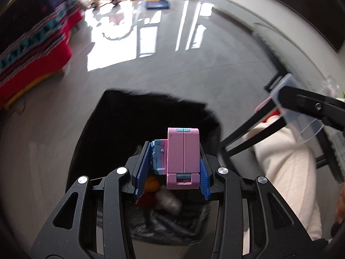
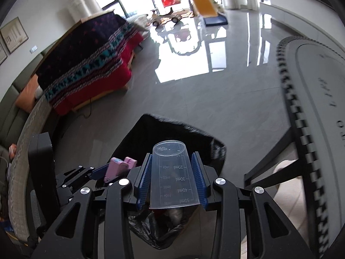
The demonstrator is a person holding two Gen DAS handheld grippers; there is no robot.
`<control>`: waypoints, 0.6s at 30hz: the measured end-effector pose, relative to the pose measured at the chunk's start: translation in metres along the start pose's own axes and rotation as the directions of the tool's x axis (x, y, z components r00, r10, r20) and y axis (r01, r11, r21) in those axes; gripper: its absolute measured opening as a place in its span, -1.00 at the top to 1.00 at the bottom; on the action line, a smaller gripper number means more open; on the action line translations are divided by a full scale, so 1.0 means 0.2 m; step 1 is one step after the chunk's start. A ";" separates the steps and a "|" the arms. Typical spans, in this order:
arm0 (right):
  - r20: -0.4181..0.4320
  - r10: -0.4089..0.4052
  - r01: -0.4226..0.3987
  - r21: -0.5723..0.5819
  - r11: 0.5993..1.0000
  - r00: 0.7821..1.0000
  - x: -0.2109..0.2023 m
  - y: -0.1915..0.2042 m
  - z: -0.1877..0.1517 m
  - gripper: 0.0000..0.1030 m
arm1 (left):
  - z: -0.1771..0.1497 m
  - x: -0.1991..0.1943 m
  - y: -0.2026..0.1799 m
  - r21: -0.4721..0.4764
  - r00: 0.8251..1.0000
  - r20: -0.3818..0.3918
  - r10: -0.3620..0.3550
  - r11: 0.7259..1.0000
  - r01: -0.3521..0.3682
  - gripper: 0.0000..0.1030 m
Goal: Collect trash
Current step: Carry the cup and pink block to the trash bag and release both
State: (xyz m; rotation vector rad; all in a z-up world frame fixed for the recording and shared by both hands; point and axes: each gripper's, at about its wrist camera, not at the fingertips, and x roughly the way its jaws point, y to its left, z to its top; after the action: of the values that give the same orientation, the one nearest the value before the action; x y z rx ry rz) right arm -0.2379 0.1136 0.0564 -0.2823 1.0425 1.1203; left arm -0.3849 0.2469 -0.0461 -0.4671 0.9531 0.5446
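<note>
My left gripper [image 1: 172,168] is shut on a pink and blue toy block [image 1: 183,157] and holds it above the open black trash bag [image 1: 129,118] on the floor. Inside the bag lie an orange-red item [image 1: 149,186] and a grey wad [image 1: 168,200]. My right gripper [image 2: 173,179] is shut on a clear plastic measuring cup [image 2: 172,172], held upside down over the same bag [image 2: 155,133]. The left gripper with the pink block [image 2: 120,166] shows to the left in the right wrist view. The right gripper's arm with the cup [image 1: 301,120] shows at the right in the left wrist view.
A sofa with a red and dark patterned blanket [image 2: 86,64] stands at the left. A round grey table [image 2: 319,108] with black legs [image 1: 248,133] is at the right. The person's light trouser leg [image 1: 286,172] is beside the bag. Toys and a yellow slide [image 2: 202,4] stand far back.
</note>
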 end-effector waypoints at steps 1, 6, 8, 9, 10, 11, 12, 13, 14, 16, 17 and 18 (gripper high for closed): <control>-0.014 0.005 -0.005 -0.007 1.000 1.000 0.03 0.03 -0.01 0.24 | -0.03 0.01 0.05 -0.019 1.000 -0.010 0.013 1.000 -0.013 0.23; -0.055 0.024 -0.027 -0.059 0.998 0.998 0.10 0.13 0.01 0.23 | -0.09 0.01 0.20 -0.070 0.997 -0.032 0.064 0.995 -0.066 0.23; -0.079 0.017 -0.023 -0.080 0.996 0.997 0.13 0.17 0.03 -0.06 | -0.09 0.01 0.24 -0.090 0.996 -0.047 0.073 0.993 -0.077 -0.13; -0.071 0.007 -0.012 -0.077 0.997 0.997 0.14 0.18 0.03 -0.35 | -0.10 0.01 0.26 -0.114 0.994 -0.051 0.097 0.988 -0.102 -0.81; -0.061 0.006 -0.011 -0.074 0.997 0.998 0.14 0.19 0.03 -0.41 | -0.10 0.00 0.29 -0.134 0.992 -0.048 0.116 0.984 -0.121 -0.86; -0.057 0.010 -0.015 -0.072 0.997 0.998 0.15 0.19 0.02 -0.42 | -0.11 0.00 0.31 -0.143 0.992 -0.036 0.119 0.982 -0.122 -0.88; -0.062 0.016 -0.020 -0.071 0.997 0.998 0.15 0.19 0.01 -0.42 | -0.11 0.00 0.33 -0.147 0.993 -0.031 0.117 0.982 -0.120 -0.88; -0.066 0.013 -0.017 -0.069 0.997 0.998 0.16 0.19 0.01 -0.42 | -0.11 0.00 0.33 -0.150 0.993 -0.031 0.116 0.981 -0.120 -0.88; -0.065 0.007 -0.011 -0.066 0.998 0.998 0.16 0.19 0.00 -0.42 | -0.11 0.01 0.34 -0.149 0.992 -0.037 0.118 0.981 -0.122 -0.88; -0.060 0.006 -0.009 -0.062 0.998 0.998 0.15 0.17 0.00 -0.42 | -0.11 0.02 0.34 -0.145 0.992 -0.045 0.122 0.981 -0.127 -0.88; -0.057 0.003 -0.006 -0.060 0.998 0.998 0.14 0.16 0.00 -0.43 | -0.10 0.02 0.34 -0.146 0.991 -0.047 0.122 0.981 -0.127 -0.88; -0.054 -0.002 -0.001 -0.057 0.998 0.999 0.14 0.15 0.00 -0.47 | -0.10 0.03 0.34 -0.148 0.992 -0.048 0.114 0.982 -0.120 -0.88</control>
State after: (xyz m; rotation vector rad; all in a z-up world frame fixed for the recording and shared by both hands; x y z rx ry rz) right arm -0.2629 0.1438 0.0431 -0.3598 1.0590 1.1491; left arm -0.4369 0.2877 -0.0706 -0.5609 0.9859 0.7198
